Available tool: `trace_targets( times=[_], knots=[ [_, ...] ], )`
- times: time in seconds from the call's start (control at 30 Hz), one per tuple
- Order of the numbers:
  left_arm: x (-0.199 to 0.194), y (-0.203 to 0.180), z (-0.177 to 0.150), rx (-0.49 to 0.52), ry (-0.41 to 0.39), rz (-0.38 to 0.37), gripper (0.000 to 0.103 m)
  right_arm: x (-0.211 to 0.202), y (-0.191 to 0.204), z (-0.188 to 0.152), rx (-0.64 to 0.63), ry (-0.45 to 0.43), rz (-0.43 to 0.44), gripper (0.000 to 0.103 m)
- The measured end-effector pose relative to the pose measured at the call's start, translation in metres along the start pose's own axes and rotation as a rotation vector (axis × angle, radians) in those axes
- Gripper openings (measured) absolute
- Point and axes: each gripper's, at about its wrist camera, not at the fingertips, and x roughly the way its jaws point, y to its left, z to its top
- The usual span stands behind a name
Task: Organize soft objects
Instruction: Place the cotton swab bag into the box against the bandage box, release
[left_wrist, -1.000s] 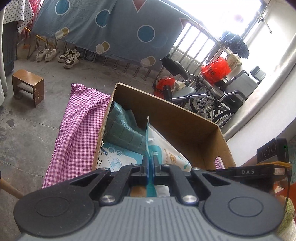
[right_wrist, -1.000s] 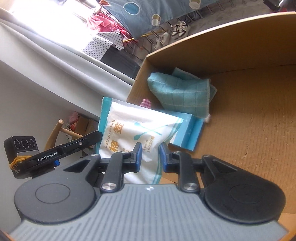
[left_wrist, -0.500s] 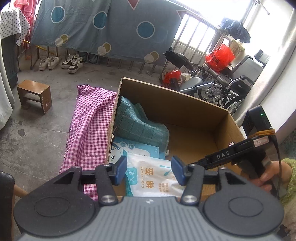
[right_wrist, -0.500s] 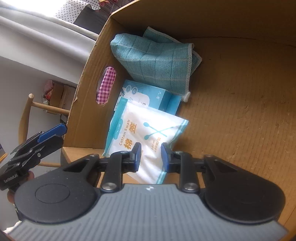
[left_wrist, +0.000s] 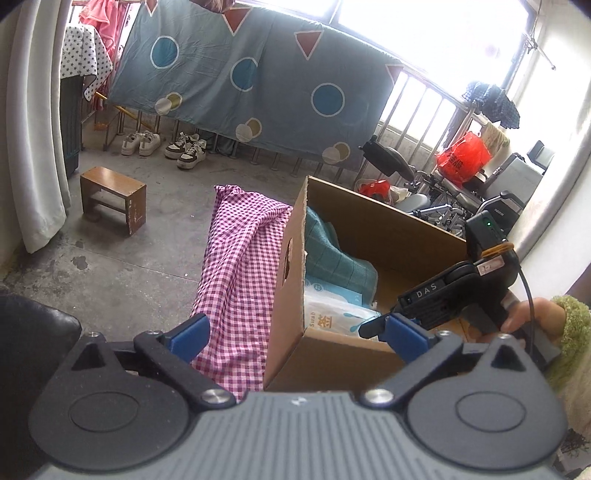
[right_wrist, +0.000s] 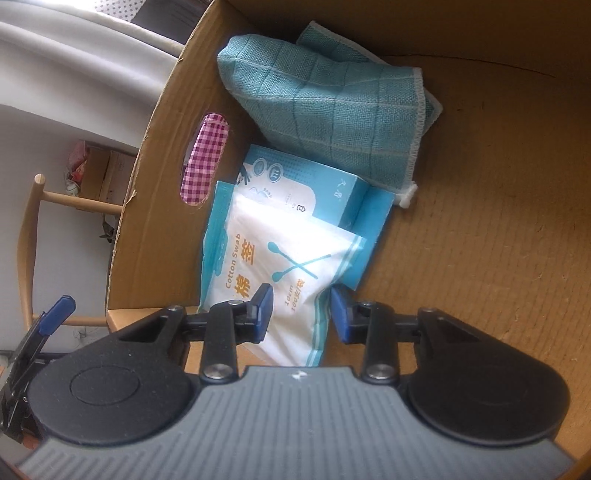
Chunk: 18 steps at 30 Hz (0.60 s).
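Inside the cardboard box (right_wrist: 480, 229), three soft items are seen packed against the wall with the handle slot. A folded teal cloth (right_wrist: 332, 99) is propped in the far corner, a blue-and-white flat pack (right_wrist: 295, 184) is laid just below it, and a white cotton swab bag (right_wrist: 280, 266) is lapped over that pack's near end.

The right gripper (right_wrist: 301, 308) is held low over the box floor, its jaws parted to a moderate gap that has just been widening. The near end of the swab bag is seen between the blue pads, though the pads are not pressed against it, so the bag is no longer gripped.

The left gripper (left_wrist: 295, 336) is held outside the box, over its near corner, and its jaws have just been spread to their widest; nothing is carried between them. Pink-and-white checked fabric (left_wrist: 243, 266) is draped just beside the box's side wall and is visible through the handle slot. In the left view the right gripper's body is seen reaching over the box rim, gripped by a hand (left_wrist: 532, 317) in a green fuzzy sleeve (left_wrist: 572, 314).
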Motion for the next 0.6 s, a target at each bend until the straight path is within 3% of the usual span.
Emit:
trace_targets(
  times=[0.23,0.43,0.6],
  knots=[
    [-0.004,0.022,-0.023,-0.080,0.029,0.015,0.103,-0.002,0.008,-0.003,-0.008,-0.023,-0.037,0.045],
    [-0.020,0.023,-0.035,-0.059,0.014,0.014,0.103,-0.053,0.003,-0.024,0.006,-0.159,-0.023,0.050],
    [-0.033,0.021,-0.039,-0.078,0.015,-0.037,0.103,-0.114,0.003,-0.065,0.000,-0.310,0.023,0.050]
  ],
)
